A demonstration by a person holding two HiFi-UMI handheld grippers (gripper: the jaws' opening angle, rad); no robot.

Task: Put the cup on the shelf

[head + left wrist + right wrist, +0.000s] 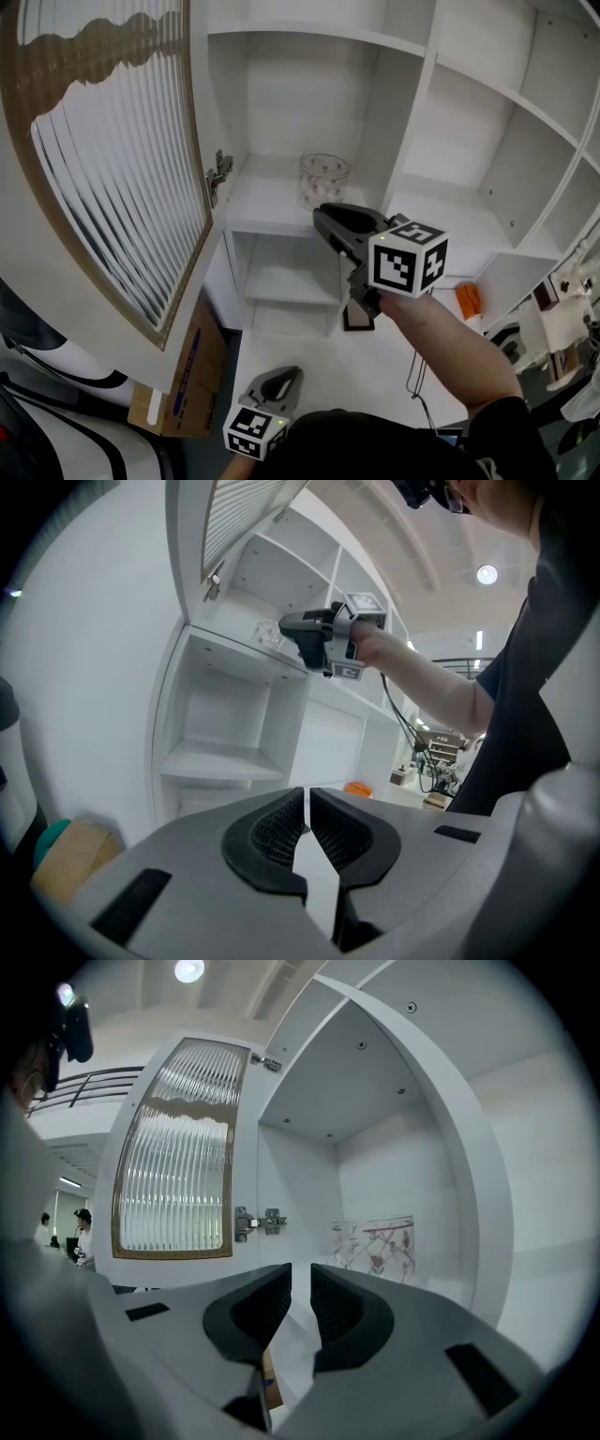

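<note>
A clear glass cup (323, 178) with a red flower print stands upright on the white shelf (261, 204) of the open cabinet, and it also shows in the right gripper view (375, 1246). My right gripper (321, 219) hangs level just in front of the shelf edge, a little short of the cup and apart from it. Its jaws (300, 1274) stand a narrow gap apart with nothing between them. My left gripper (292, 375) is held low near my body, shut and empty (307, 794). From there the right gripper (289, 630) shows beside the cup (267, 633).
The cabinet door (112, 169) with ribbed glass stands swung open at the left, its hinge (217, 174) beside the shelf. More white compartments lie below and to the right. A cardboard box (192, 375) sits on the floor at left, and an orange object (467, 302) at right.
</note>
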